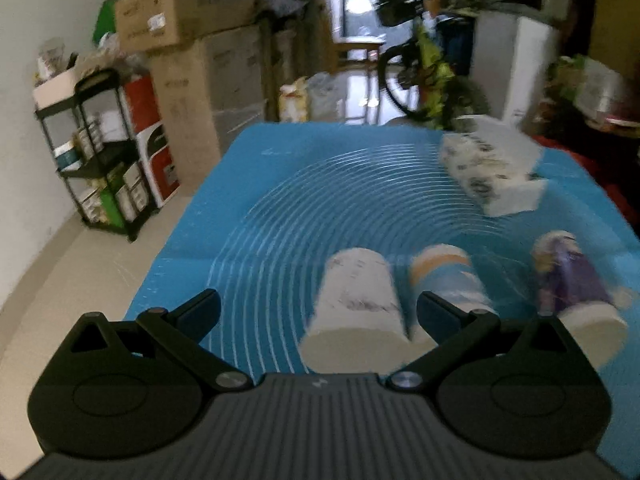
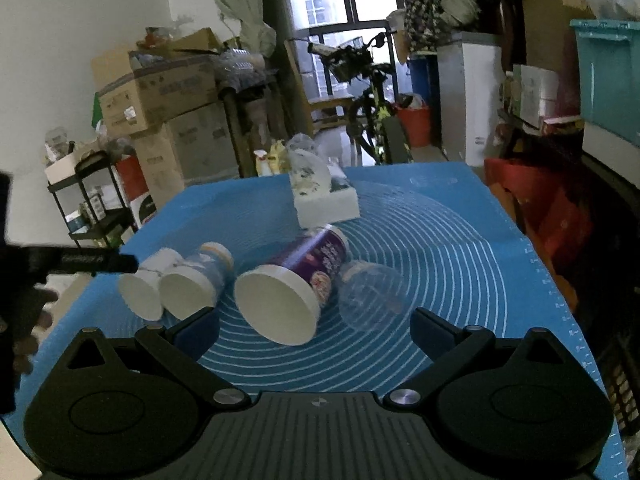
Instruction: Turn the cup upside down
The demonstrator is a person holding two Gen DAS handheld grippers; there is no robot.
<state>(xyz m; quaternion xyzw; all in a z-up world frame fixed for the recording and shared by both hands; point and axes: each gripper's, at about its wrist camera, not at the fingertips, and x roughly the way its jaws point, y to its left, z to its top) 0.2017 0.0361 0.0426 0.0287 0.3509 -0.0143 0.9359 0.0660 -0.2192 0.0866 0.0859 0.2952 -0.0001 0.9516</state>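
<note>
Several paper cups lie on their sides on the blue mat (image 1: 280,184), mouths toward me. A white cup (image 1: 356,300) lies between the fingers of my open left gripper (image 1: 318,306), untouched. A blue and orange cup (image 1: 448,276) lies beside it, and a purple cup (image 1: 572,280) further right. In the right wrist view the purple cup (image 2: 296,280) lies just ahead of my open, empty right gripper (image 2: 316,328), with a clear plastic cup (image 2: 372,288) to its right. The white cup (image 2: 150,280) and blue cup (image 2: 200,280) lie at left, next to the left gripper's dark finger (image 2: 96,262).
A tissue box (image 2: 326,196) stands on the far part of the mat (image 2: 460,248); it also shows in the left wrist view (image 1: 492,168). Cardboard boxes (image 1: 184,12), a black shelf (image 1: 104,156) and a bicycle (image 1: 420,64) stand beyond the table. A red crate (image 2: 552,208) sits at right.
</note>
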